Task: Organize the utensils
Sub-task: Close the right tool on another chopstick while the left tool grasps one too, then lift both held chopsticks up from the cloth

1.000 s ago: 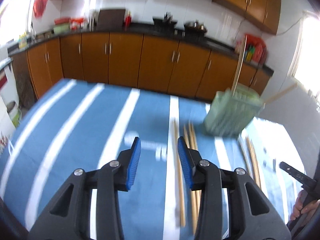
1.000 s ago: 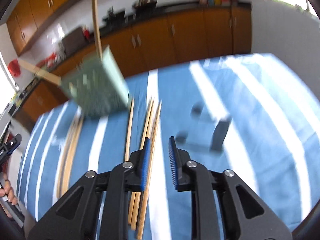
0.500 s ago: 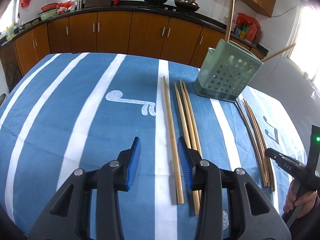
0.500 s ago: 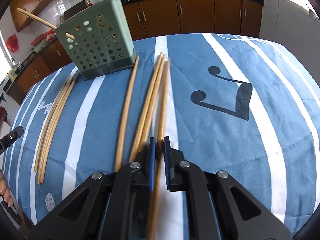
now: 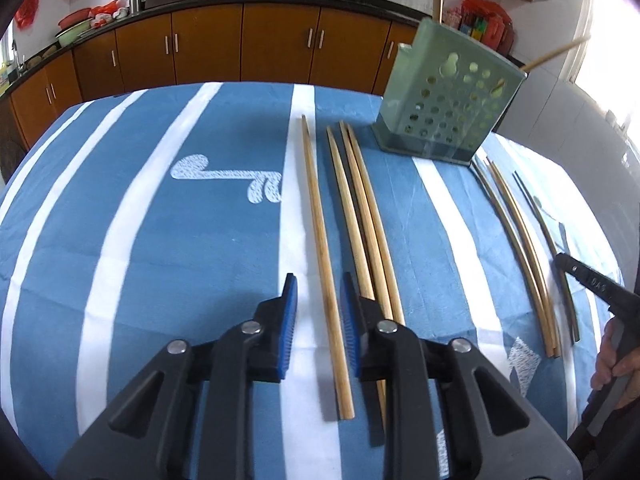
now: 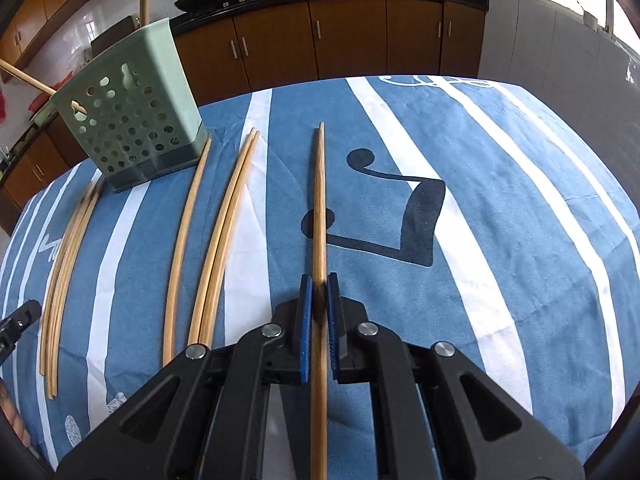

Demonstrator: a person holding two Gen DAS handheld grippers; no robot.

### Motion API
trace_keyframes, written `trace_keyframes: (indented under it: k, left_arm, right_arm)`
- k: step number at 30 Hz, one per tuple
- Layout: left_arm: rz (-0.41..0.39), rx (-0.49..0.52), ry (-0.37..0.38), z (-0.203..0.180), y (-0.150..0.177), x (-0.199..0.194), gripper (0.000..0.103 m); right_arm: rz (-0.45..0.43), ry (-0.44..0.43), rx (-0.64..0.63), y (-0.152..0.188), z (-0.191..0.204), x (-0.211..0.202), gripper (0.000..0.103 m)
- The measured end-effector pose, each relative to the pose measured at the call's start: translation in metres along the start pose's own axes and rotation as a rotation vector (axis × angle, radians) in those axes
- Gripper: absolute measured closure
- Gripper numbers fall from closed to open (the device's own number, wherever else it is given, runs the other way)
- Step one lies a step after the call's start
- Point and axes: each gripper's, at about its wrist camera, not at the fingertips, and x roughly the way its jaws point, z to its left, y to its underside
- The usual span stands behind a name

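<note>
A green perforated utensil holder (image 5: 448, 108) stands on the blue striped cloth, with two chopsticks sticking out of it; it also shows in the right wrist view (image 6: 132, 120). Several wooden chopsticks lie on the cloth. My left gripper (image 5: 318, 316) is open, low over the cloth, its fingers on either side of one lone chopstick (image 5: 320, 232). My right gripper (image 6: 319, 320) is shut on a chopstick (image 6: 319, 200) that points forward, lifted off the cloth. Three more chopsticks (image 6: 216, 232) lie left of it.
Another bundle of chopsticks (image 5: 520, 240) lies to the right of the holder, seen at the far left in the right wrist view (image 6: 64, 256). The other handle and hand show at the right edge (image 5: 600, 292). Brown kitchen cabinets (image 5: 240, 48) stand behind the table.
My right gripper closed on a chopstick and lifted it clear of the others. My left gripper moved forward and right, straddling the lone chopstick.
</note>
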Motion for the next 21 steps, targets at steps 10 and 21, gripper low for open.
trace_keyframes:
  k: [10,21]
  left_arm:
    - [-0.012,0.018,-0.058,-0.002,-0.010,0.017,0.095]
    - [-0.037,-0.010,-0.104,0.038,-0.030,0.025,0.094]
  right_arm:
    - [-0.006,-0.014,-0.034,-0.004,0.007,0.004,0.095]
    - [-0.030,-0.006,-0.067,-0.013,0.014,0.014,0.095]
